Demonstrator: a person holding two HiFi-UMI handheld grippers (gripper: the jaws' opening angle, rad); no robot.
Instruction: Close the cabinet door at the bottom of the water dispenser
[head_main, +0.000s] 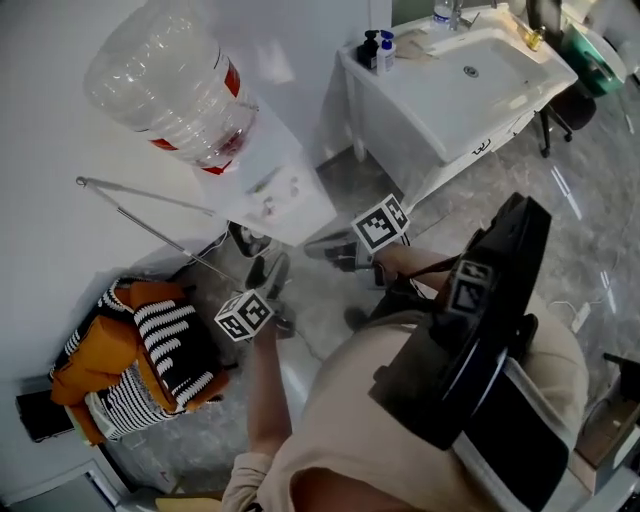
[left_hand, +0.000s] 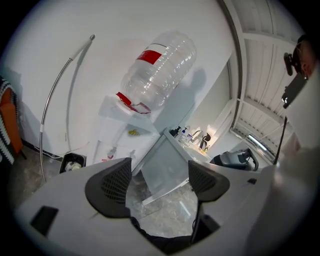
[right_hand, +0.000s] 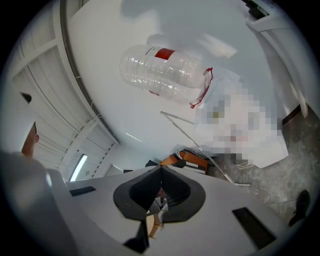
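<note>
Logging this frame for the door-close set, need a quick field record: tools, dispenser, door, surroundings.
left tool: open, nothing between the jaws
right tool: jaws together, holding nothing
water dispenser: white, against the wall, clear bottle on top
cabinet door: state not visible in any view
nearby: white sink, orange striped bag on the floor

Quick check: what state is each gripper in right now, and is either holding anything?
Left gripper: open, nothing between its jaws.
Right gripper: shut, jaws pressed together, holding nothing.
</note>
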